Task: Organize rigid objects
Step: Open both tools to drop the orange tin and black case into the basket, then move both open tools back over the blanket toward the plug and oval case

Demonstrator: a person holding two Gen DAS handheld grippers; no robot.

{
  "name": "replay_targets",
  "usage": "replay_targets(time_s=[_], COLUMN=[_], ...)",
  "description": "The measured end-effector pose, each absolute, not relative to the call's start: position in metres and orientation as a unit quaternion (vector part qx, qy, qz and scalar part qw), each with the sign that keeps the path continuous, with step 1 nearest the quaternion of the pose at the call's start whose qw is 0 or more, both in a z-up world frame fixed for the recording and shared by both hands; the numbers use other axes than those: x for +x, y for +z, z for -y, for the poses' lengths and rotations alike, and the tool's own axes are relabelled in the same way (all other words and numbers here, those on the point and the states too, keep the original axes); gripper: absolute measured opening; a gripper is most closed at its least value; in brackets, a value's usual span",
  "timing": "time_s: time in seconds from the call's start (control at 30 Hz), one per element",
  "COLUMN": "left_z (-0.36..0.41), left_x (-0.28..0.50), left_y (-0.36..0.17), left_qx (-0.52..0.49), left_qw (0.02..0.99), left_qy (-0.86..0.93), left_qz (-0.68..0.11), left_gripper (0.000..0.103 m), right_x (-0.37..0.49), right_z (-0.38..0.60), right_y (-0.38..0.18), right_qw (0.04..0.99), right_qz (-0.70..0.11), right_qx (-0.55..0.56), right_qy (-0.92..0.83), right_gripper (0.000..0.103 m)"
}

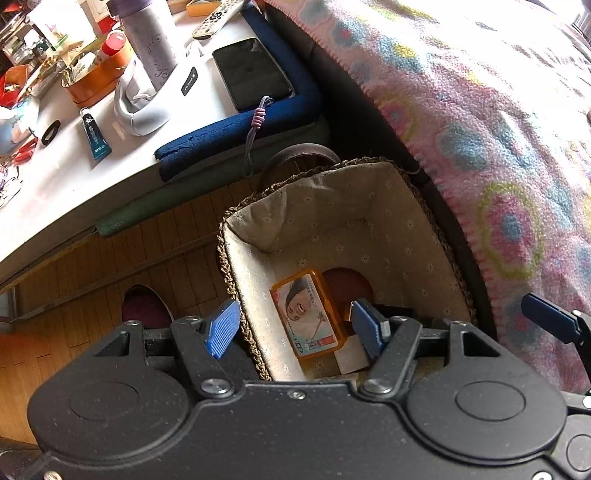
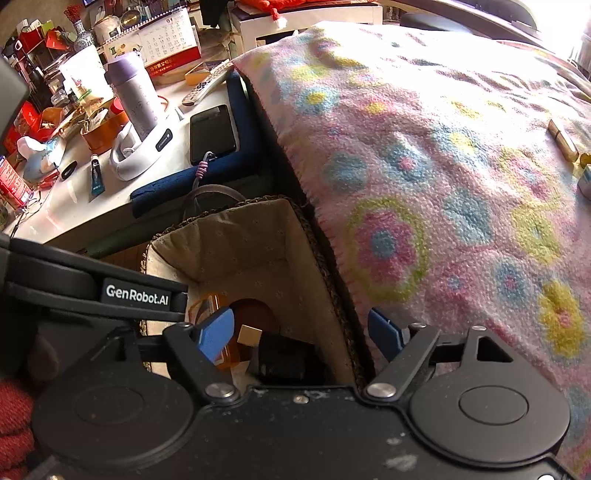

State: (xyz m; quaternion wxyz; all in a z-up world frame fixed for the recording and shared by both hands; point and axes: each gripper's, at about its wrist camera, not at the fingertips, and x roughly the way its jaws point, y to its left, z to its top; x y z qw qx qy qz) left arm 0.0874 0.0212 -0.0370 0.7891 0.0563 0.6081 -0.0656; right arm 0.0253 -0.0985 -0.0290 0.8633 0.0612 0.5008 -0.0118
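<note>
Both of your tongs hang over a basket [image 1: 373,192] that sits on the wooden floor [image 1: 74,280], between the table [image 1: 74,184] and the bed.

Your left tongs [image 1: 295,326] are apart and hold nothing. One blue finger [image 1: 221,326] sits outside the basket's woven edge and the other is inside it. Down in the basket lies a flat orange box [image 1: 306,314] with a picture on its lid. It leans against the basket's cloth wall. A small white block [image 1: 351,356] lies just beside it, and something dark red shows behind it.

Your right tongs [image 2: 304,334] are apart too, and nothing is between them. They hang over the same basket [image 2: 236,236]. Here you can see the orange box [image 2: 203,301], a little tan block [image 2: 249,336] and a black thing [image 2: 284,356] at the bottom.

The bed has a fuzzy pink blanket [image 2: 424,166] with blue and yellow rings. Near its far right edge lies a small gold tube [image 2: 563,142].

On the table are a black phone [image 1: 251,72], a purple bottle [image 1: 147,40] standing in a white holder, a remote [image 1: 218,18] and a small blue tube [image 1: 96,136].
</note>
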Motion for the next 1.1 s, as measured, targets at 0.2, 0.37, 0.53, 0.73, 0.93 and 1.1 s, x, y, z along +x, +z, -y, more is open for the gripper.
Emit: replay_targets(time_s=[0.2,0.37,0.53,0.73,0.93,1.1], left_z=[-0.021,-0.020,-0.020,-0.019,-0.019,-0.017], left_x=[0.087,0.087,0.087,0.087,0.086,0.084], left_y=[-0.037,-0.037,-0.037,-0.037,-0.035,-0.030], left_qx=[0.060,0.065,0.065,0.068,0.070,0.072], left_qw=[0.789,0.789,0.789,0.788,0.792,0.801], left_qy=[-0.063,-0.063,-0.064,-0.066,-0.070,-0.077], left_qz=[-0.609,-0.607,-0.607,-0.608,-0.602,-0.590], left_gripper=[0.063,0.063,0.063,0.065,0.070,0.073], right_x=[0.024,0.023,0.022,0.020,0.017,0.012], right_z=[0.099,0.099,0.099,0.098,0.101,0.104], right_y=[-0.030,-0.032,-0.032,-0.029,-0.023,-0.015], right_qw=[0.860,0.856,0.854,0.859,0.867,0.884], right_qz=[-0.506,-0.513,-0.516,-0.509,-0.494,-0.463], right_qx=[0.059,0.058,0.057,0.052,0.054,0.041], right_qy=[-0.015,-0.021,-0.025,-0.029,-0.034,-0.048], right_gripper=[0.081,0.084,0.084,0.092,0.100,0.103])
